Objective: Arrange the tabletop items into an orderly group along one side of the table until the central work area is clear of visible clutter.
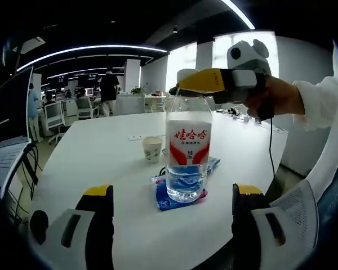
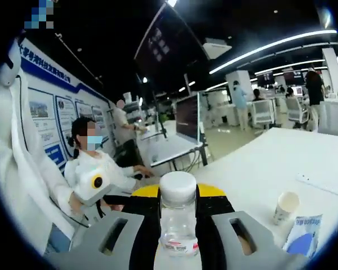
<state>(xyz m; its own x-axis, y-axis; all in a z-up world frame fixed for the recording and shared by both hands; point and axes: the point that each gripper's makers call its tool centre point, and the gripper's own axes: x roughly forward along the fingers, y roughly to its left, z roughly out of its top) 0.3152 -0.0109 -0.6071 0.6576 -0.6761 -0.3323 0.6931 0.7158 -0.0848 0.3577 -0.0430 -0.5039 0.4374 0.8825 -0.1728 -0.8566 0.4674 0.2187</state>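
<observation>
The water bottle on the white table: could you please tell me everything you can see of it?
The water bottle is clear plastic with a white cap and a white label printed in red, with a little water at its base. It stands upright near the table's edge, its base on a blue packet. The right gripper is shut on its neck just under the cap; the right gripper view looks down on the cap between the closed jaws. The left gripper is open in front of it, apart from it.
</observation>
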